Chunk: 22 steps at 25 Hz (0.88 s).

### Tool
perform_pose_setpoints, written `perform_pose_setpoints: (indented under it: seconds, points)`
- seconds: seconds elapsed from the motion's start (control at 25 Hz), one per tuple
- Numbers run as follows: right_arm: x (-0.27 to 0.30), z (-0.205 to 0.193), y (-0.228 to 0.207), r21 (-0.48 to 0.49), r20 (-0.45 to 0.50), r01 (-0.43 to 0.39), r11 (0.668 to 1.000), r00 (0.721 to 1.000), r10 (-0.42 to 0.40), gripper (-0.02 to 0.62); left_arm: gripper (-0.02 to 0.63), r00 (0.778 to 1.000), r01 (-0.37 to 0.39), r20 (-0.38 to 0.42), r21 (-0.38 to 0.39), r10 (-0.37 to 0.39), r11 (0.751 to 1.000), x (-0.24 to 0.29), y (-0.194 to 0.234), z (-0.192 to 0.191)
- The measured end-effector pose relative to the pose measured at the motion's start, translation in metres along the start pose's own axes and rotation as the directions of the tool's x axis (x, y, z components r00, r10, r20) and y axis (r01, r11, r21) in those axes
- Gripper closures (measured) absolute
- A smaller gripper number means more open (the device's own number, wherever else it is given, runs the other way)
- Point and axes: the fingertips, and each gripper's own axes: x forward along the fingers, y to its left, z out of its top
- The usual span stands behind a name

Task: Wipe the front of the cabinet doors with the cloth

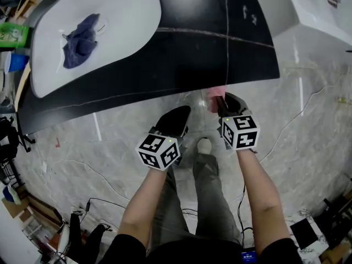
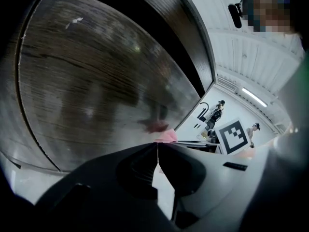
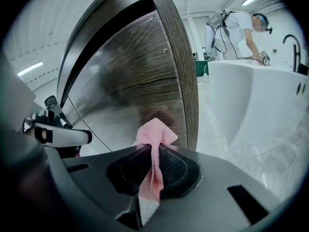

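Observation:
My right gripper (image 3: 150, 151) is shut on a pink cloth (image 3: 154, 134), which sticks out past the jaws right in front of the dark wood-grain cabinet door (image 3: 130, 86). In the head view the pink cloth (image 1: 215, 97) shows at the cabinet's lower edge, ahead of the right gripper (image 1: 228, 106). My left gripper (image 1: 177, 120) hangs beside it, a little lower and to the left. Its jaws are closed with nothing between them in the left gripper view (image 2: 157, 151), facing the same glossy dark door (image 2: 106, 86). The pink cloth (image 2: 164, 136) peeks over them.
A white countertop (image 1: 126, 15) tops the cabinet, with a crumpled blue cloth (image 1: 81, 40) lying on it. A white tub (image 3: 256, 100) stands to the right, and a person (image 3: 234, 30) bends over it. Cables and boxes lie on the marble floor (image 1: 308, 125).

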Motion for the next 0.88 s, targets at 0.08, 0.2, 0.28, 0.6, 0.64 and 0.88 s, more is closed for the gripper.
perform_pose_setpoints:
  seconds: [0.08, 0.2, 0.28, 0.6, 0.64, 0.88]
  points:
    - [-0.002, 0.000, 0.005, 0.002, 0.005, -0.001, 1.000, 1.000, 0.001, 0.541, 0.597, 1.000, -0.001, -0.005, 0.004, 0.001, 1.000, -0.002, 0.000, -0.001]
    - [-0.006, 0.003, 0.017, 0.006, 0.013, -0.005, 1.000, 1.000, 0.005, 0.541, 0.597, 1.000, -0.002, -0.008, 0.001, 0.002, 1.000, -0.009, 0.001, 0.000]
    - [-0.008, 0.005, 0.026, 0.007, 0.016, -0.007, 1.000, 1.000, 0.007, 0.541, 0.597, 1.000, -0.006, -0.007, 0.002, 0.006, 1.000, -0.017, 0.004, 0.002]
    - [-0.015, 0.014, 0.078, -0.002, 0.020, -0.025, 1.000, 0.999, 0.025, 0.541, 0.597, 0.999, -0.043, 0.015, 0.036, 0.043, 0.998, -0.070, 0.021, 0.018]
    - [-0.016, 0.016, 0.086, -0.006, 0.020, -0.030, 1.000, 0.999, 0.030, 0.541, 0.597, 0.998, -0.053, 0.020, 0.034, 0.052, 0.998, -0.077, 0.025, 0.021]
    - [-0.019, 0.030, 0.138, -0.029, 0.022, -0.065, 0.997, 0.998, 0.066, 0.541, 0.597, 0.995, -0.095, 0.049, 0.052, 0.092, 0.994, -0.123, 0.044, 0.037]
